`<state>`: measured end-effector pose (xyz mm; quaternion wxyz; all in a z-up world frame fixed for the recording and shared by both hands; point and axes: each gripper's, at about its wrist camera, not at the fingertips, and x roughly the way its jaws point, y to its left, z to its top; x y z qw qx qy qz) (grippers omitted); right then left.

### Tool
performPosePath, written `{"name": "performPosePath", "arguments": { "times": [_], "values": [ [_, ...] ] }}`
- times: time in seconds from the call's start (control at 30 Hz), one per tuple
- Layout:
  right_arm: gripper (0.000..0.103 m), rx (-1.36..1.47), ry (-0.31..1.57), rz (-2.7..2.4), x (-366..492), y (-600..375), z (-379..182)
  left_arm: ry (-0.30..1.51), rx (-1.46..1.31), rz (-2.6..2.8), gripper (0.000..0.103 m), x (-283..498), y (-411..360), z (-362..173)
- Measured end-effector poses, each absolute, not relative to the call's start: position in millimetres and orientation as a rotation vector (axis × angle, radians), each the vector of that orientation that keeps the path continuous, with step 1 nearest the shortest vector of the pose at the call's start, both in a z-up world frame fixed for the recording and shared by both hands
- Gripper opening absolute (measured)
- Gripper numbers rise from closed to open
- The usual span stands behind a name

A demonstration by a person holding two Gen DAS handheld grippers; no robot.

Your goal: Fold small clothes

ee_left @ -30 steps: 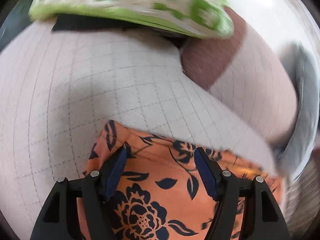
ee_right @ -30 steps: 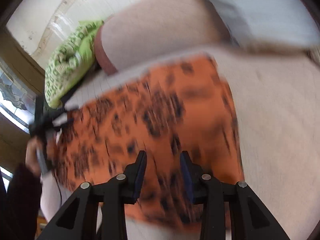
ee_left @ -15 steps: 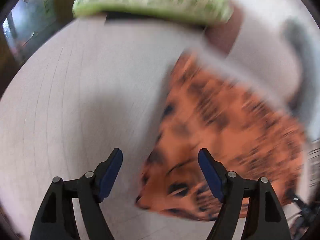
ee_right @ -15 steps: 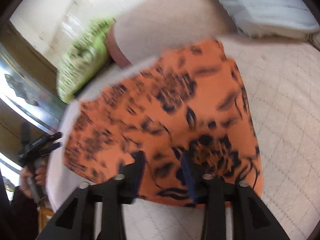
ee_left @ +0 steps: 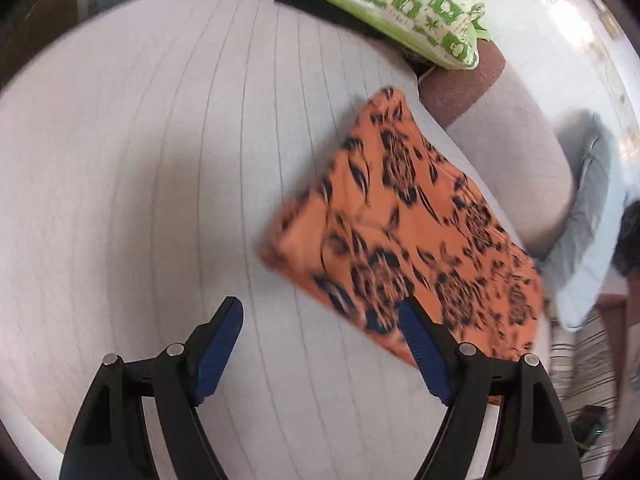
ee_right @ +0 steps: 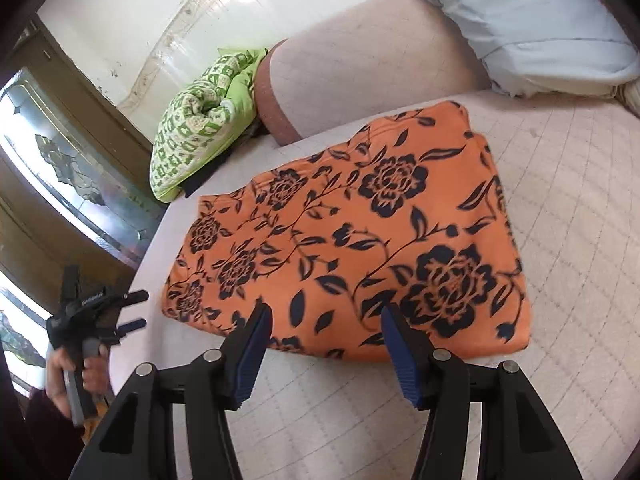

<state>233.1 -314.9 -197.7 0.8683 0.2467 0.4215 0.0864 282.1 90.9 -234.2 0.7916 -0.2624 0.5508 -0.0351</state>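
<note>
An orange garment with dark blue flowers (ee_right: 360, 240) lies folded flat as a rectangle on the pale quilted mattress (ee_right: 580, 208). It also shows in the left wrist view (ee_left: 404, 240), to the right. My right gripper (ee_right: 324, 316) is open and empty, just above the garment's near edge. My left gripper (ee_left: 320, 320) is open and empty over bare mattress, left of the garment; it also shows in the right wrist view (ee_right: 132, 308), held in a hand off the bed's left side.
A green and white patterned pillow (ee_right: 196, 120) lies at the far corner. A long beige bolster with a brown end (ee_right: 360, 64) lies behind the garment. A pale blue pillow (ee_right: 540, 32) lies at the far right. A wall and a glass-panelled door (ee_right: 60, 168) stand left.
Both grippers have let go of the garment and drawn back. The right gripper has opened wide. The left gripper has moved off to the left, away from the garment.
</note>
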Motion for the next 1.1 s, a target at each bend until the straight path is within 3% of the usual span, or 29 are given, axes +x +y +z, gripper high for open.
{"name": "performPosePath", "arguments": {
  "times": [0.33, 0.43, 0.53, 0.83, 1.1],
  "values": [
    [0.060, 0.478, 0.894, 0.184, 238, -302, -206, 1.074, -0.953, -0.106, 0.079, 288, 75, -282],
    [0.060, 0.505, 0.895, 0.187, 242, -306, -208, 1.033, -0.992, -0.093, 0.066, 296, 72, -294],
    [0.060, 0.507, 0.896, 0.191, 247, -306, -209, 0.937, -1.047, -0.087, 0.062, 297, 76, -297],
    [0.060, 0.527, 0.910, 0.198, 259, -307, -221, 0.772, -1.055, -0.115, 0.021, 311, 72, -320],
    [0.060, 0.512, 0.890, 0.183, 270, -310, -228, 0.735, -0.941, -0.199, 0.017, 319, 62, -291]
  ]
}}
